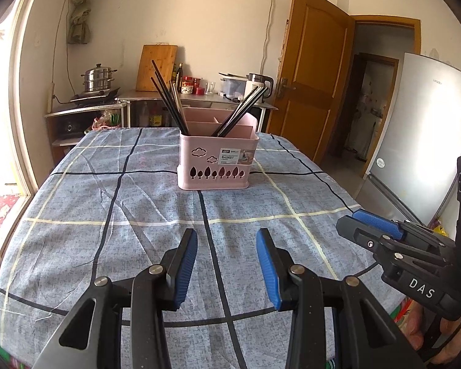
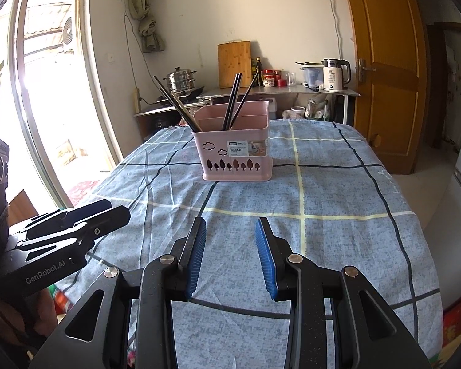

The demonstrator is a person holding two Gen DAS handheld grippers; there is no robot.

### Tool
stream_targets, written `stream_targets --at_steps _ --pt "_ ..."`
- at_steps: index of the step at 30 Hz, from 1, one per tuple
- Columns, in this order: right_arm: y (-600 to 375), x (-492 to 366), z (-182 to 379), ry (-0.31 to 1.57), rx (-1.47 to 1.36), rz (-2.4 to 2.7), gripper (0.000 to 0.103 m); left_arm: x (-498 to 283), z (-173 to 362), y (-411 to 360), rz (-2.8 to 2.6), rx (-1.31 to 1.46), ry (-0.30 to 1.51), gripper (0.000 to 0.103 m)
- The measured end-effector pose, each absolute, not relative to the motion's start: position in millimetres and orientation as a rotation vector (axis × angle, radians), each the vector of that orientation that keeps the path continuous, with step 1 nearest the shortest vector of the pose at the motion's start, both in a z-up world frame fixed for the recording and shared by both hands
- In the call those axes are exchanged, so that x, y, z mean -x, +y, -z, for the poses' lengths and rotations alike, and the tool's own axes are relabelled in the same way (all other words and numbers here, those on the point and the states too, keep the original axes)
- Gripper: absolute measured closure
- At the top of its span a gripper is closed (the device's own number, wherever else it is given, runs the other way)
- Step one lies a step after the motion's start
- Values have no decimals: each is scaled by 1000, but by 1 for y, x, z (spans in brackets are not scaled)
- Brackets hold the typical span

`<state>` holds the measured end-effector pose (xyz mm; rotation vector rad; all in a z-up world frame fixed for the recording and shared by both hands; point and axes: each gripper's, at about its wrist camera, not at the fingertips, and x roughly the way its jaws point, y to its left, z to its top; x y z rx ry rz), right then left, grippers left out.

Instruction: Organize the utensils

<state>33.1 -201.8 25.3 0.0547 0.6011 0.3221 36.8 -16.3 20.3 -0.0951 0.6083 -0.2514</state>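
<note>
A pink plastic utensil basket [image 1: 218,161] stands upright near the far middle of the table; it also shows in the right wrist view [image 2: 236,153]. Several dark chopsticks [image 1: 169,98] lean out of its left compartment, and more chopsticks [image 1: 241,110] lean right out of another. My left gripper [image 1: 227,243] is open and empty, low over the cloth well in front of the basket. My right gripper [image 2: 230,236] is open and empty too, beside the left one. Each gripper shows at the edge of the other's view.
The table has a blue-grey checked cloth [image 1: 107,215]. Behind it a counter holds a steel steamer pot [image 1: 98,78], a wooden cutting board [image 1: 156,67], jars and a kettle [image 1: 258,87]. A wooden door [image 1: 310,70] and a fridge [image 1: 421,141] stand at the right.
</note>
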Motion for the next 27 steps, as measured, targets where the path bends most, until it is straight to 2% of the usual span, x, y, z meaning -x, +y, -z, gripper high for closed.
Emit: stream_targets --at_steps 27 --pt "-202 -35 -24 609 -52 -319 68 -36 -19 -17 241 91 599 63"
